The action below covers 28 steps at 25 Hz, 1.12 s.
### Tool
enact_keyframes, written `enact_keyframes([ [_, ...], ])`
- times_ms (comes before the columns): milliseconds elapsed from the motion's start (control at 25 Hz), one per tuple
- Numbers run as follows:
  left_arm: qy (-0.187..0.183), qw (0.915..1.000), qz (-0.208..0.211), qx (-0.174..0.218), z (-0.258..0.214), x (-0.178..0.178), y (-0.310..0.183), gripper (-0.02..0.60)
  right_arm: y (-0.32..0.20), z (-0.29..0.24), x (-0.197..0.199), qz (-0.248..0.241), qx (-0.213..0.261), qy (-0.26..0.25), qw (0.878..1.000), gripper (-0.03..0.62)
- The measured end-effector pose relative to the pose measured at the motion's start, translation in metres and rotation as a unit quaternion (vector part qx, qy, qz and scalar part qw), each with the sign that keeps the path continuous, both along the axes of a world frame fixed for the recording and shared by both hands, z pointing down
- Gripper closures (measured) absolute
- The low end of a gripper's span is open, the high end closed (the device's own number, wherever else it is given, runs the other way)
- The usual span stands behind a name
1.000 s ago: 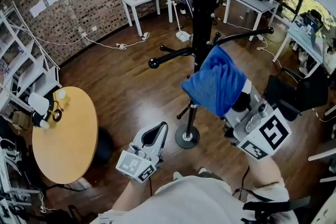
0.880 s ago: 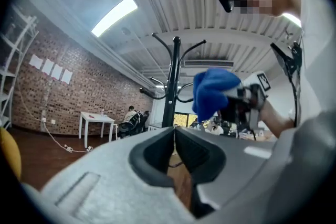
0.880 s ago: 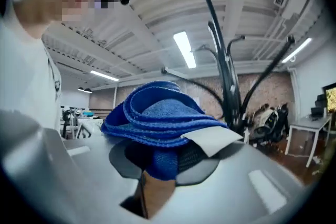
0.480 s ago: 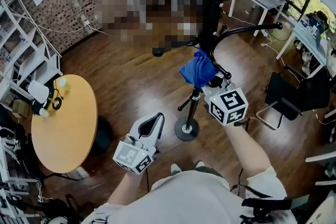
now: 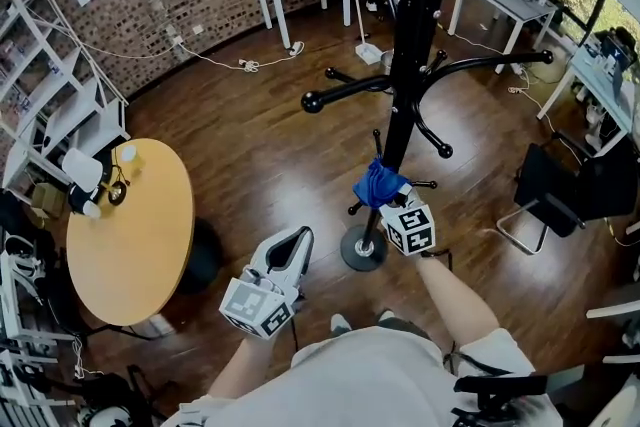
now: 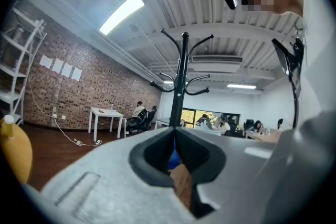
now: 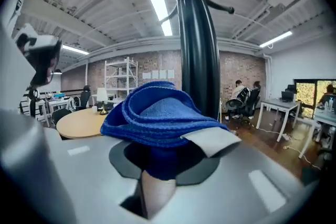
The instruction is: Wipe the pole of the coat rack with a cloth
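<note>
Wooden flooring (image 5: 240, 155) is spread below the person, and nearest the body the left gripper (image 5: 287, 257) is held idle at about 8 o'clock from the rack's base (image 5: 360, 250), its jaws closed together on nothing. Further out, the right gripper (image 5: 392, 205) is clamped on a bunched blue cloth (image 5: 378, 181), which appears to be pressed against the low part of the pole (image 5: 408, 85), near the base. For a good wipe, the cloth is best wrapped round the pole's near side and drawn along it with firm contact, the short pegs (image 5: 438, 150) at 1 o'clock being avoided. The pole is seen as black, glossy, slender and upright, with curved arms branching higher up.
</note>
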<state>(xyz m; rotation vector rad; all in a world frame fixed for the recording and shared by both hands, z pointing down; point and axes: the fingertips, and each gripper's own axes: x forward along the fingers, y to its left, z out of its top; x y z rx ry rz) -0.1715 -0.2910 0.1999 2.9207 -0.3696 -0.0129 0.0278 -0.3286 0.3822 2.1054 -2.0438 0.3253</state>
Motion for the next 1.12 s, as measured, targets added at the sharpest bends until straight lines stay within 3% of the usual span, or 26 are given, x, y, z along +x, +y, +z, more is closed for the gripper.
enact_keyframes([
  [160,-0.004,0.9999,0.009,0.011,0.003,0.011,0.003,0.577,0.003,0.007,-0.003,-0.004,0.024,-0.008,1.0,0.497],
  [360,-0.01,0.9996,0.012,0.022,0.006,0.035,0.013,0.577,0.041,-0.083,-0.028,-0.053,0.103,-0.01,0.993,0.497],
  [520,-0.009,0.9993,-0.016,0.034,-0.008,0.068,0.031,0.577,0.091,-0.145,-0.019,-0.116,0.14,-0.01,0.983,0.497],
  [640,-0.003,0.9977,-0.052,0.043,-0.011,0.099,0.033,0.577,0.113,-0.17,0.006,-0.158,0.157,-0.002,0.975,0.497],
  [800,0.025,0.9896,-0.134,0.046,-0.016,0.145,0.036,0.577,0.11,-0.19,0.055,-0.223,0.16,-0.005,0.962,0.497],
  [1000,0.036,0.9781,-0.198,0.053,-0.014,0.194,0.052,0.577,0.075,-0.228,0.086,-0.314,0.17,0.016,0.934,0.496],
  [1120,0.04,0.9682,-0.241,0.053,-0.023,0.193,0.068,0.577,0.034,-0.239,0.085,-0.347,0.154,0.01,0.925,0.496],
])
